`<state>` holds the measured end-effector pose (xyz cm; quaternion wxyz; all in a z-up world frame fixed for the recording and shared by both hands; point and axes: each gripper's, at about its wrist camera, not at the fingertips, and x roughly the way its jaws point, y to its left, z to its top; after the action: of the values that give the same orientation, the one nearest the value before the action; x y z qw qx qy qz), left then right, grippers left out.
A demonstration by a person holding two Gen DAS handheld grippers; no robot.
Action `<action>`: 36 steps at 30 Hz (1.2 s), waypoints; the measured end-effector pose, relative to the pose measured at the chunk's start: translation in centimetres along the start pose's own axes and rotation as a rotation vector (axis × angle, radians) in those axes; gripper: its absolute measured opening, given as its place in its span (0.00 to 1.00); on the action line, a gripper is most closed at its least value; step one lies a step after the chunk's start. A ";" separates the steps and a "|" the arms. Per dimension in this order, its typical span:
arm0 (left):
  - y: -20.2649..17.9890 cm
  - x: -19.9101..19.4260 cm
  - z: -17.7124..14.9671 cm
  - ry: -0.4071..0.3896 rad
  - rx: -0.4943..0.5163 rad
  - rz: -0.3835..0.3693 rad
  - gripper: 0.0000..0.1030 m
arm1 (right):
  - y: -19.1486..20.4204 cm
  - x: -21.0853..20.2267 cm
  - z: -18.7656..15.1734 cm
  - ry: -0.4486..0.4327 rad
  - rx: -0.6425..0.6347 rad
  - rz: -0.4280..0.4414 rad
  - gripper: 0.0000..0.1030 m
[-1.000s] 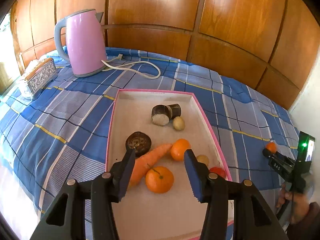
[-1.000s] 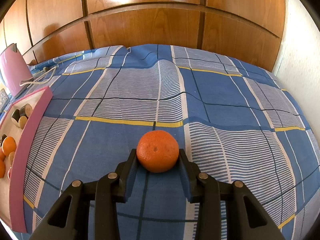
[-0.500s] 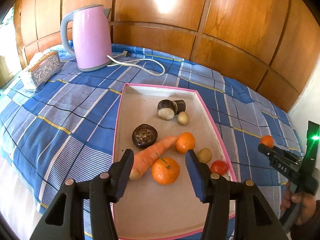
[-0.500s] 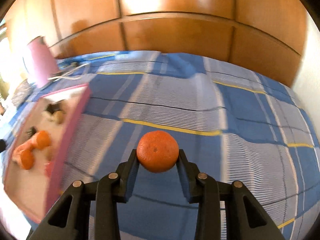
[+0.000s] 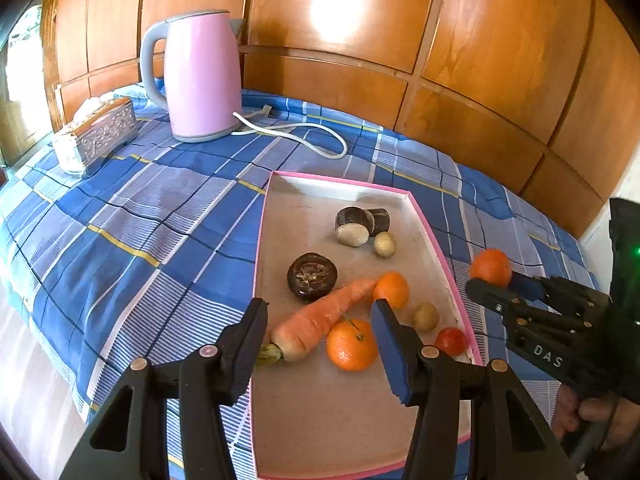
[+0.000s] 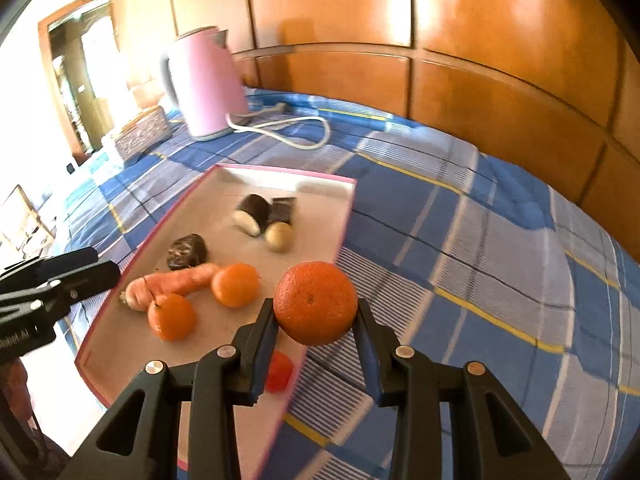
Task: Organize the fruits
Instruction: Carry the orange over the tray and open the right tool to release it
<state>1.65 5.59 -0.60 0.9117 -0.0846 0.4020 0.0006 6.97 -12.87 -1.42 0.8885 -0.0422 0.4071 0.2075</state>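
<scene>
My right gripper (image 6: 316, 322) is shut on an orange (image 6: 316, 302) and holds it in the air just above the right rim of the pink-edged tray (image 6: 344, 216). The held orange also shows in the left wrist view (image 5: 490, 267), beside the tray (image 5: 436, 240). In the tray lie a carrot (image 5: 316, 326), two oranges (image 5: 351, 345) (image 5: 391, 289), a small red fruit (image 5: 451, 341), two pale round fruits, a dark round fruit (image 5: 312, 277) and dark cut pieces (image 5: 354, 226). My left gripper (image 5: 320, 344) is open and empty above the tray's near half.
A pink kettle (image 5: 198, 76) with a white cord (image 5: 304, 140) stands at the back left of the blue checked cloth (image 5: 140, 220). A silver tissue box (image 5: 98, 134) sits at the far left. Wooden panels close the back. A white wall stands at the right.
My right gripper has carried the orange left, from over the cloth to the tray's right rim. My left gripper has drawn back slightly and stays open.
</scene>
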 end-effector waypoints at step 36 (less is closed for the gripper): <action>1.8 0.6 -0.1 0.017 -0.042 0.035 0.57 | 2.1 6.0 2.8 0.089 -0.014 -0.010 0.39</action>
<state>1.92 7.29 -1.37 0.9061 -0.0965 0.4111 0.0241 11.58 -8.22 -3.81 0.8701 -0.0597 0.4448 0.2037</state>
